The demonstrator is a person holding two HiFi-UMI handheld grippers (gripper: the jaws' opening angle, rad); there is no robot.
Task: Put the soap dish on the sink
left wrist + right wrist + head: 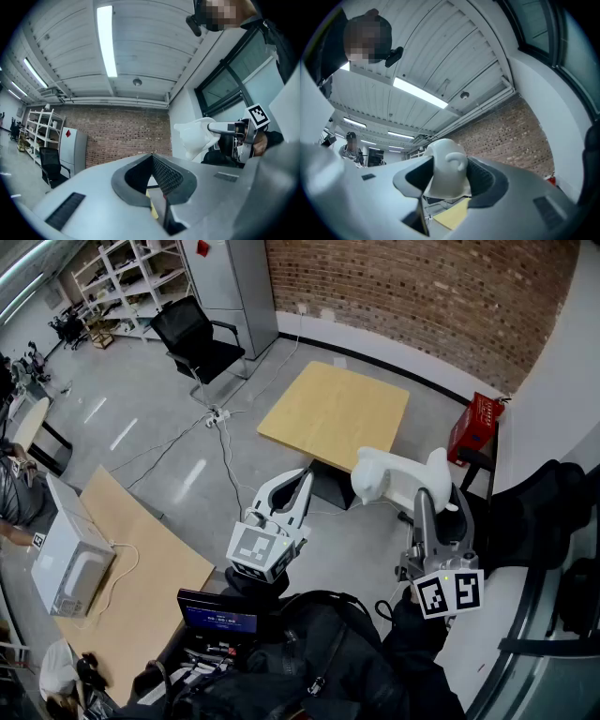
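Nearest us, our right hand-held gripper [428, 495] clasps the soap dish [389, 479] aloft right of centre, presumably to carry it to an unseen sink, while our left hand-held gripper [305, 475] hangs clenched, empty.

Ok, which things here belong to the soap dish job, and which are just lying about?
Job: white soap dish, clamped in the right gripper's jaws. No sink in view.
Lying about: black chair, wooden table, red box, white appliance.
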